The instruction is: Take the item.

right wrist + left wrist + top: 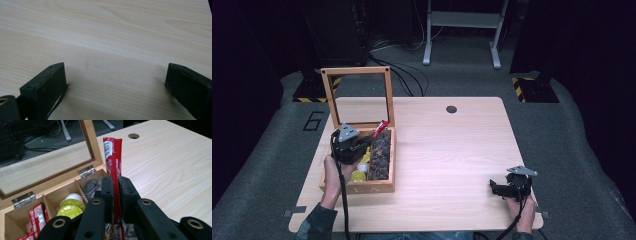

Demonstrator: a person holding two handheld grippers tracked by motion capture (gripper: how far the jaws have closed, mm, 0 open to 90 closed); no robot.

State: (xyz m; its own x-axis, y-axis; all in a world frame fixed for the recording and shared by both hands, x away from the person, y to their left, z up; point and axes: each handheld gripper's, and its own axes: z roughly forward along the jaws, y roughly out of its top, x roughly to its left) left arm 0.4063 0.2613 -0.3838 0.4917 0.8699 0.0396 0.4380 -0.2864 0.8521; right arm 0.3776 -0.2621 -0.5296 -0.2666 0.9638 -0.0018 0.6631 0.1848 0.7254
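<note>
My left gripper [114,185] is clamped on a long red sachet [114,157], its two jaws pinching the packet partway up so its top stands clear above them. Under it sits the open wooden box [357,189] (glass lid [357,95] propped upright on its hinges), with yellow-topped capsules [70,208] in one compartment and more red packets [36,216] in the next. My right gripper [115,80] rests spread wide over bare table [120,30], well apart from the box.
</note>
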